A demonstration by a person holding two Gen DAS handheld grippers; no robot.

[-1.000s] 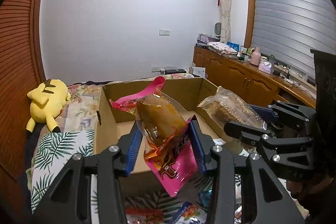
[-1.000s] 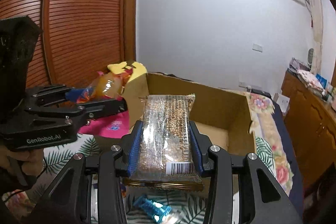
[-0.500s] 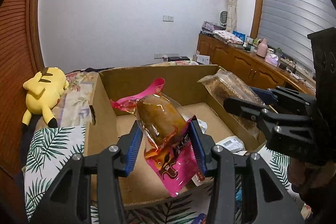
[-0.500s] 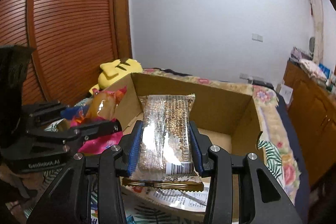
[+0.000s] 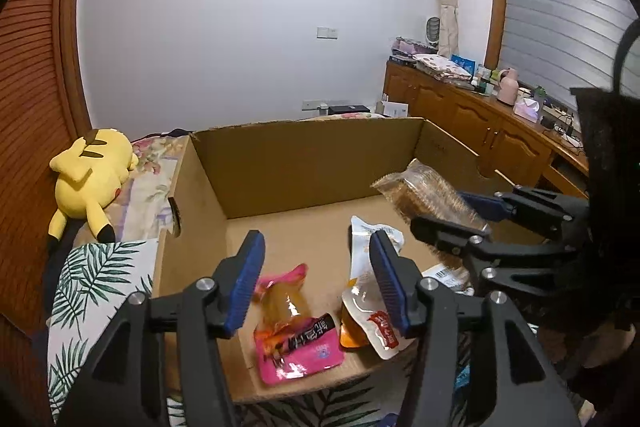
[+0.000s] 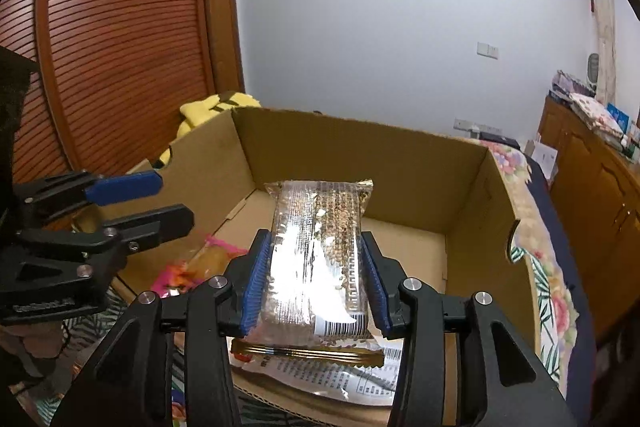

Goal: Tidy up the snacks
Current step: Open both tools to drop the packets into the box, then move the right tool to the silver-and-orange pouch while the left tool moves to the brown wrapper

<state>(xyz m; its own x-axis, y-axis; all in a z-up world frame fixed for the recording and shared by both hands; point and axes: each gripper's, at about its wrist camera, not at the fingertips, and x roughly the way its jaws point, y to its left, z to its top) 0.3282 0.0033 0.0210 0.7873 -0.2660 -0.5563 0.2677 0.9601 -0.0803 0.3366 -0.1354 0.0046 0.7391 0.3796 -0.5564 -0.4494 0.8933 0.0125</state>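
Brown cardboard box (image 5: 280,163) fills the left wrist view, where the left gripper (image 5: 316,285), fingers parting and empty, hangs over a pink snack pouch (image 5: 296,343) lying on the box floor beside a white sachet (image 5: 366,311). In the right wrist view, the right gripper (image 6: 316,285), fingers easing apart, flanks a clear seed-bar packet (image 6: 318,247) above the box.

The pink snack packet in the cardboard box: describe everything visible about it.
The pink snack packet is a glossy plastic pouch: pink lower part with a dark printed band, clear upper part showing something amber-brown, pink sealed top edge. It lies flat on the cardboard box floor near the front wall, beside a white-and-orange pouch. Nothing grips it; the opening jaws above are clear of it.
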